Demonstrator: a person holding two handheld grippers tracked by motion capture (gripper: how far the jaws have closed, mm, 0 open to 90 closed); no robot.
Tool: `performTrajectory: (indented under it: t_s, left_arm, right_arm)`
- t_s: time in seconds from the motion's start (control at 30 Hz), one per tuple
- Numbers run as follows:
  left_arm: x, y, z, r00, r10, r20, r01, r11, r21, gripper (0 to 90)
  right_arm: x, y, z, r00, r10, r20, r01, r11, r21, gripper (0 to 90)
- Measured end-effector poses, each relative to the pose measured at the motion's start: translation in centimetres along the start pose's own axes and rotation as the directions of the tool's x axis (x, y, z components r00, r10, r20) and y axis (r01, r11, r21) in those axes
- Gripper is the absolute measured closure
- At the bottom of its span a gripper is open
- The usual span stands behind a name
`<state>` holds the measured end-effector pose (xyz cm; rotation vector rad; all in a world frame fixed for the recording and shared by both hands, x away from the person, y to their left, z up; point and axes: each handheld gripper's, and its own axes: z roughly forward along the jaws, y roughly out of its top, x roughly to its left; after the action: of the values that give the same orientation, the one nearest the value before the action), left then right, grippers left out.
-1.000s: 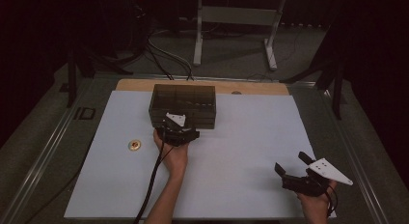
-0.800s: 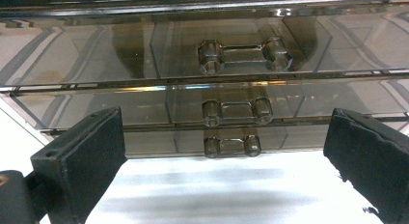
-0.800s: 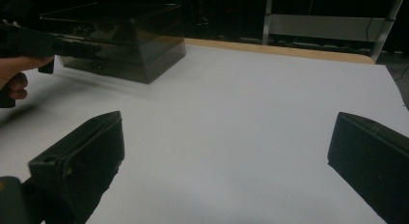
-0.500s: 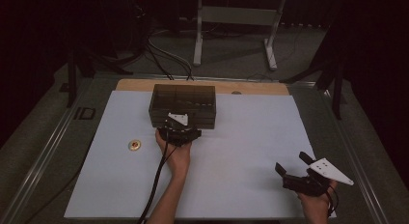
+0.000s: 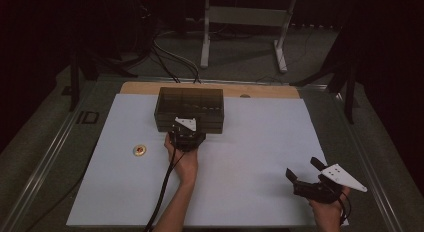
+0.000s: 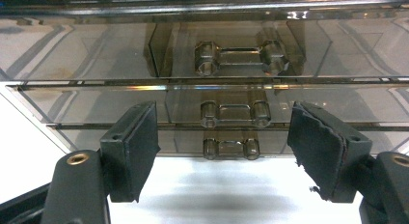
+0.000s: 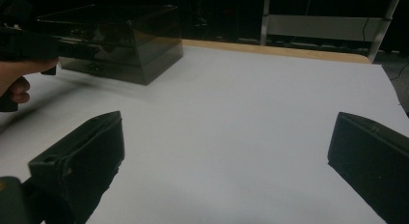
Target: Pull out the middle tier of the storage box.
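Left hand-held gripper, rubber-padded jaws apart and just closing, faces the smoky translucent drawer box's dumbbell-shaped handle.

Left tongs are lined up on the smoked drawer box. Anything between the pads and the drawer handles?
Nothing visible. In the left gripper view the left tongs stand open and have just been closing; bare white mat lies before the drawer box and its middle handle.
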<state>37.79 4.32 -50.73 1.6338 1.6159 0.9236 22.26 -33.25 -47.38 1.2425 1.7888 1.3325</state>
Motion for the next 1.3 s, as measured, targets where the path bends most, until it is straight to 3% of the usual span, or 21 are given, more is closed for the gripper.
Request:
performTrajectory:
  t_s: [0.2,0.6,1.3]
  left_arm:
    - [-0.03,0.04,-0.14,0.9999,-0.009,-0.009,0.009,0.9997,-0.021,42.4]
    - [-0.39,-0.24,0.17,0.9997,-0.017,0.019,0.018,0.9998,-0.012,56.8]
    - [-0.60,-0.45,0.22,0.9987,-0.050,0.007,0.051,0.9986,-0.018,57.2]
  right_arm:
    - [0.01,0.00,0.02,1.0000,-0.001,0.000,0.001,1.000,0.001,0.0]
    - [-0.04,-0.01,0.03,1.0000,0.001,0.001,-0.001,1.000,0.000,0.0]
    - [-0.05,-0.02,0.00,1.0000,-0.004,0.003,0.003,1.000,0.002,0.0]
